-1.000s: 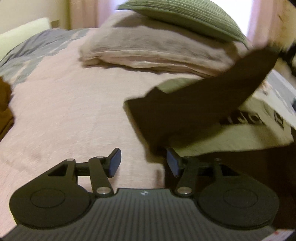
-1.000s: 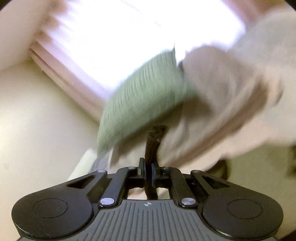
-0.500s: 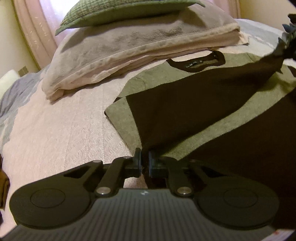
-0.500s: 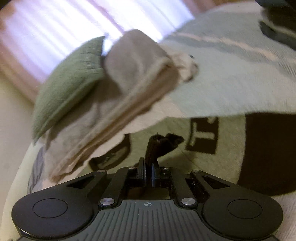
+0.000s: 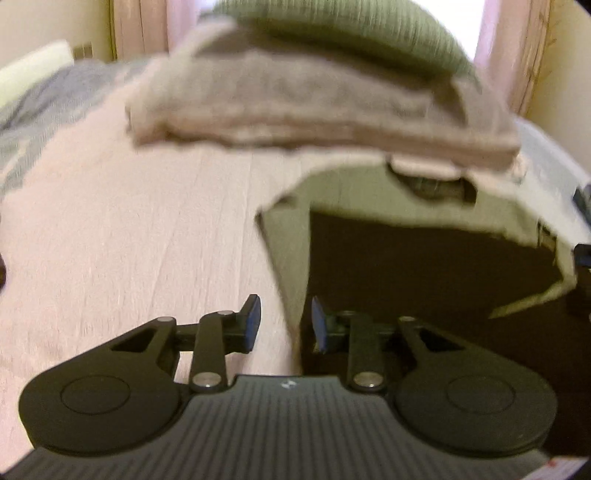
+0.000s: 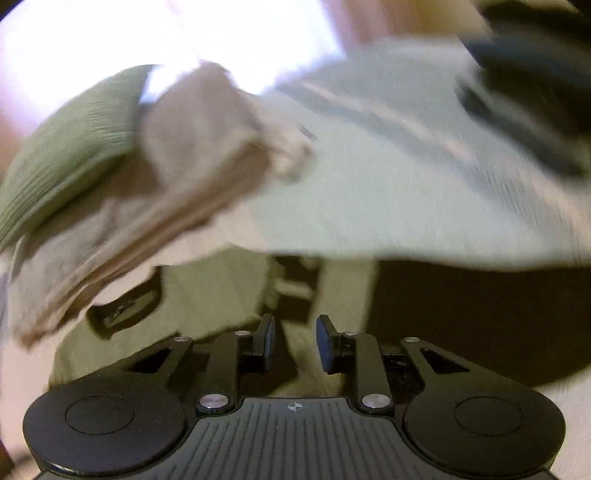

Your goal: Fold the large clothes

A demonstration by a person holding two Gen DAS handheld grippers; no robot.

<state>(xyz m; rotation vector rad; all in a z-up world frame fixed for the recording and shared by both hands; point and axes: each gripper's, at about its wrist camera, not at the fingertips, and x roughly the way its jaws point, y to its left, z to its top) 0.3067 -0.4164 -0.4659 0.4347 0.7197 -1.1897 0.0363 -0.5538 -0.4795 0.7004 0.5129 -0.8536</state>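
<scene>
- Left wrist view: the left gripper (image 5: 284, 321) stands part-open with nothing pinched; its jaws have just been opening, and the edge of the olive-green and dark brown knit sweater (image 5: 424, 266) lies under the gap, not clamped. The sweater is spread on the pale pink textured bedspread (image 5: 129, 240), its dark collar (image 5: 428, 184) touching the folded beige towel-covered pillow (image 5: 314, 110), which carries a ribbed green cushion (image 5: 351, 33).
- Right wrist view: the right gripper (image 6: 293, 343) is likewise part-open and empty, its jaws just opened, hovering over the sweater's green chest (image 6: 214, 291).
- To finish this fold well, I judge both grippers should lift clear without snagging the knit, then check that the folded edge lies flat and straight.
- Dark block lettering shows on the sweater's chest (image 6: 295, 284); it is too blurred to read, as is the collar label.
</scene>
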